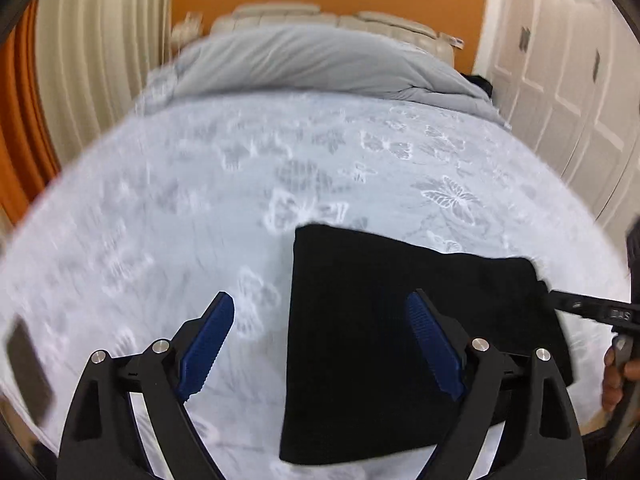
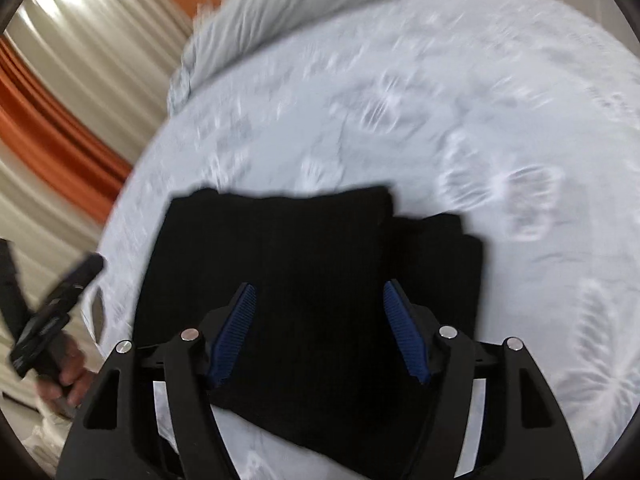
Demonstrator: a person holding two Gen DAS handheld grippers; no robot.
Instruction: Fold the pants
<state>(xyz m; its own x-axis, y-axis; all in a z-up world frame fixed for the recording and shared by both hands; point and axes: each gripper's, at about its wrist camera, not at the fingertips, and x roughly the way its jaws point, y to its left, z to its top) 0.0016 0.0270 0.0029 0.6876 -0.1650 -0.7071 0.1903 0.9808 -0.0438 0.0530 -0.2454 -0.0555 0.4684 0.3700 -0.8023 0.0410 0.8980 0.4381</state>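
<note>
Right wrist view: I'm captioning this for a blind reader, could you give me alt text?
Black pants, folded into a compact stack, lie on a pale butterfly-print bedspread. The right gripper hangs above them, jaws open and empty. At the left edge, a hand holds the left gripper.

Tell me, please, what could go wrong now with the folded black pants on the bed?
1. In the right wrist view the pants show uneven layers at their right edge, so the stack may slide apart if nudged.
2. Both the right gripper and the left gripper hang open close above the cloth; a low pass might snag and undo the fold.
</note>
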